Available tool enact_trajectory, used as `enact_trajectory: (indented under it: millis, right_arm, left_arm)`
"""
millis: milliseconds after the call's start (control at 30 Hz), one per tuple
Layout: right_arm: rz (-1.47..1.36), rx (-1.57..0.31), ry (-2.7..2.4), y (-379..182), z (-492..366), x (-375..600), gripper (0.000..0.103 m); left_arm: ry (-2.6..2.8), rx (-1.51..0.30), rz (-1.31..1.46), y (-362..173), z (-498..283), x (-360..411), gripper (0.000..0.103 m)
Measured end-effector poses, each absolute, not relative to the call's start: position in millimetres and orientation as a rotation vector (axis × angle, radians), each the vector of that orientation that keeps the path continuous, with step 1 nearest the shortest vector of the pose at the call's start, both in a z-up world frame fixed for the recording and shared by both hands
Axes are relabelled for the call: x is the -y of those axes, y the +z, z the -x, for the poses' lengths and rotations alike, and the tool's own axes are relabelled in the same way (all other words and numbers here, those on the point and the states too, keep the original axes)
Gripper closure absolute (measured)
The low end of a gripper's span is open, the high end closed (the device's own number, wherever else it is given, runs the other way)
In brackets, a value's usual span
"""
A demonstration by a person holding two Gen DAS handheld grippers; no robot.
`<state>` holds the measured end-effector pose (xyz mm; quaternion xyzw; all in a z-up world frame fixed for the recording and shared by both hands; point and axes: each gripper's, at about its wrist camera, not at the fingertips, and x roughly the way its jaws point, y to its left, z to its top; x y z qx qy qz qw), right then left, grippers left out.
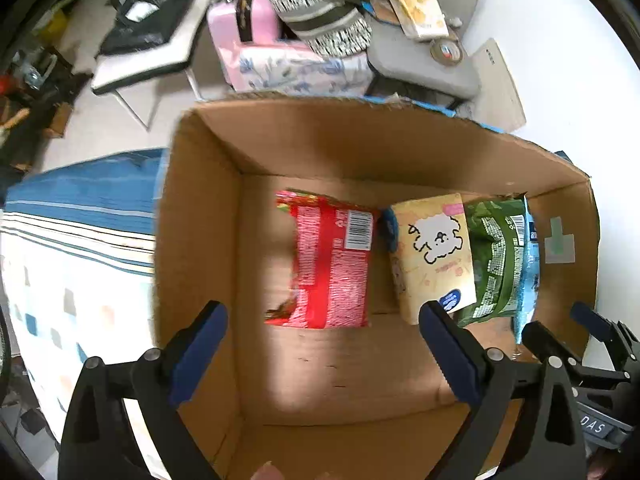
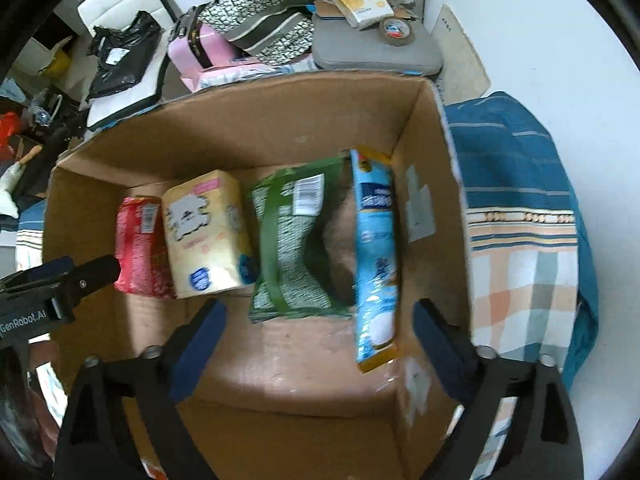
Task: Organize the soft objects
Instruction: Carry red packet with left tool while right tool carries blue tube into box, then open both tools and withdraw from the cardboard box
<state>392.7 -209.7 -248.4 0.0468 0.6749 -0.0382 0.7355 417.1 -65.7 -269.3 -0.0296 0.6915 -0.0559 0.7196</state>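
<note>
Both grippers pointing straight down into the brown cardboard box (image 1: 400,152), jaws spread wide, nothing between the pads. No earlier look to compare, so only what's here.

Nearest the left gripper (image 1: 324,344): bare box floor right under the jaws. Just beyond, slightly toward its left finger, the flat red snack packet (image 1: 332,264), long axis running away from the tool. Toward its right finger, the cream tissue pack with a cartoon dog (image 1: 436,248), then the green packet (image 1: 500,256) leaning against it.

Under the right gripper (image 2: 316,344): green packet (image 2: 296,248) dead ahead between the fingers, and the tall light-blue bag (image 2: 376,264) standing on edge toward its right finger, long axis also pointing away.

Looks like everything's already in the box, lined up side by side. Red packet closest to the left tool, blue bag closest to the right. Further out: a blue striped cloth (image 2: 520,216) beside the box, cluttered chairs beyond.
</note>
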Motion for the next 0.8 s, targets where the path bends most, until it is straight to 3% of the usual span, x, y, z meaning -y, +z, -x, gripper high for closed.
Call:
enact_trajectory:
  millis: [333,800]
  right_arm:
    - [-0.104,-1.448,-0.076,-227.7,-370.3,189.6,0.002]
    - [-0.087,-1.299,-0.078,-152.3,-300.4,173.3,0.0]
  left_arm:
    - [-0.102,-1.417,0.025,-225.0,-384.8,54.7,0.005]
    - [-0.086,-1.279,0.021,-156.9,-311.4,45.9,0.005]
